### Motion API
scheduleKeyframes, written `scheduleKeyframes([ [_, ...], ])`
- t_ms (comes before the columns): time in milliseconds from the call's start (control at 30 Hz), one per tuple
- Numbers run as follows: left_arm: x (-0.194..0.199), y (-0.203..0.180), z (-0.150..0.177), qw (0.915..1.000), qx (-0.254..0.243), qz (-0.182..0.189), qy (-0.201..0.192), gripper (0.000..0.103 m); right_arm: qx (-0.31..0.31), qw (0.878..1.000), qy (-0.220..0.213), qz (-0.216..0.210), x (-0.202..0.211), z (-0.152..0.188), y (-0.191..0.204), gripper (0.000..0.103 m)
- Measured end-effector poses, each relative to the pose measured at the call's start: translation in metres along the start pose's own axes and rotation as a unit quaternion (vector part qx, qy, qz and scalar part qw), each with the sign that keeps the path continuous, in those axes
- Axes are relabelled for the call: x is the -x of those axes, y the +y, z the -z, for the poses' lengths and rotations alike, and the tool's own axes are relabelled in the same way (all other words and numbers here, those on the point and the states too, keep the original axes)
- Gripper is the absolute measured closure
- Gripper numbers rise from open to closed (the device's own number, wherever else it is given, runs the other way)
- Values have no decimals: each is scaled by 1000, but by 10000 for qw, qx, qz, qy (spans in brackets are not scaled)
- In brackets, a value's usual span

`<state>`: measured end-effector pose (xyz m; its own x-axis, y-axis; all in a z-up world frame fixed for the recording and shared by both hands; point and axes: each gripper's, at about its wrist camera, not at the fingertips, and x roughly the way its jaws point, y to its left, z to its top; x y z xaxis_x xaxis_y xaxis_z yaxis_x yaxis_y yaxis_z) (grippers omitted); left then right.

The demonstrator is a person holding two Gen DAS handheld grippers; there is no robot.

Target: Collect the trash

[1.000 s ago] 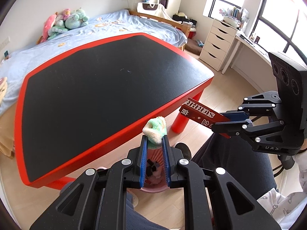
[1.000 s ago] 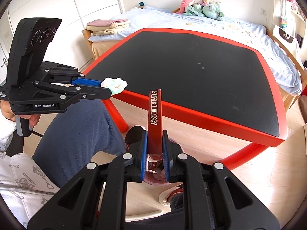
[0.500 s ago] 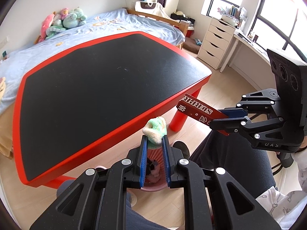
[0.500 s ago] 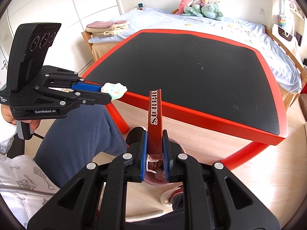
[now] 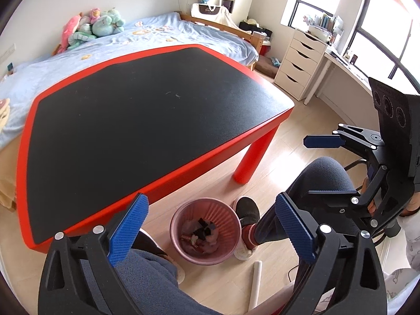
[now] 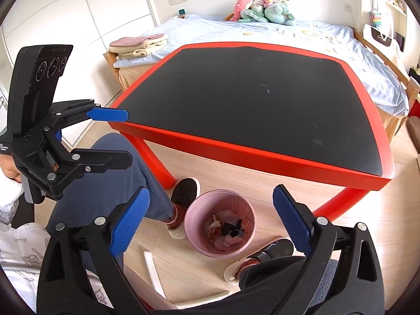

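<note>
— How do your jaws stand?

— Both pairs are spread wide and hold nothing. My left gripper (image 5: 210,231) hangs with its blue pads (image 5: 128,225) far apart, and between them, down on the wooden floor (image 5: 278,157), I look straight into the pink bin (image 5: 206,227). My right gripper (image 6: 210,223) is just as wide, and the same bin (image 6: 220,221) sits between its pads too.

— And the trash?

— It lies inside the bin: a red wrapper (image 6: 214,229), dark scraps (image 5: 203,229) and pale crumpled bits, all below the rim.

— What is close around the bin?

— My own legs in blue-grey trousers (image 6: 110,173) on both sides, and my slippered feet; one dark slipper (image 5: 246,208) is just beside the rim. A white rod (image 5: 256,281) lies on the floor near it.

— Anything in the way?

— The red table (image 5: 183,168) with its black top reaches over towards the bin, and one red leg (image 5: 253,157) stands near it. From the left view my right gripper (image 5: 319,169) hangs over my knee, well apart from the bin.

— Farther out?

— A bed (image 6: 262,32) with a blue sheet behind the table, plush toys (image 6: 262,8) at its head, folded towels (image 6: 139,46) on its corner, and a white drawer unit (image 5: 302,64) by the window.
</note>
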<state>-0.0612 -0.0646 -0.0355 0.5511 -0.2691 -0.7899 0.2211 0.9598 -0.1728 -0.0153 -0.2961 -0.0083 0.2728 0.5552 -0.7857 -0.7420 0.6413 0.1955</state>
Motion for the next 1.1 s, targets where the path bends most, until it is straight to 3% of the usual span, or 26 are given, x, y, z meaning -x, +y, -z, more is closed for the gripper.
scheduleKeyframes([
  [533,8,12,-3,9994,279,-97,-165,8,-397,9988,182,203,-5,-10,-5,4],
  [1100,27,48,-63,9919,423,-998,-658,7,-436,9956,-397,731,7,-100,-30,3],
])
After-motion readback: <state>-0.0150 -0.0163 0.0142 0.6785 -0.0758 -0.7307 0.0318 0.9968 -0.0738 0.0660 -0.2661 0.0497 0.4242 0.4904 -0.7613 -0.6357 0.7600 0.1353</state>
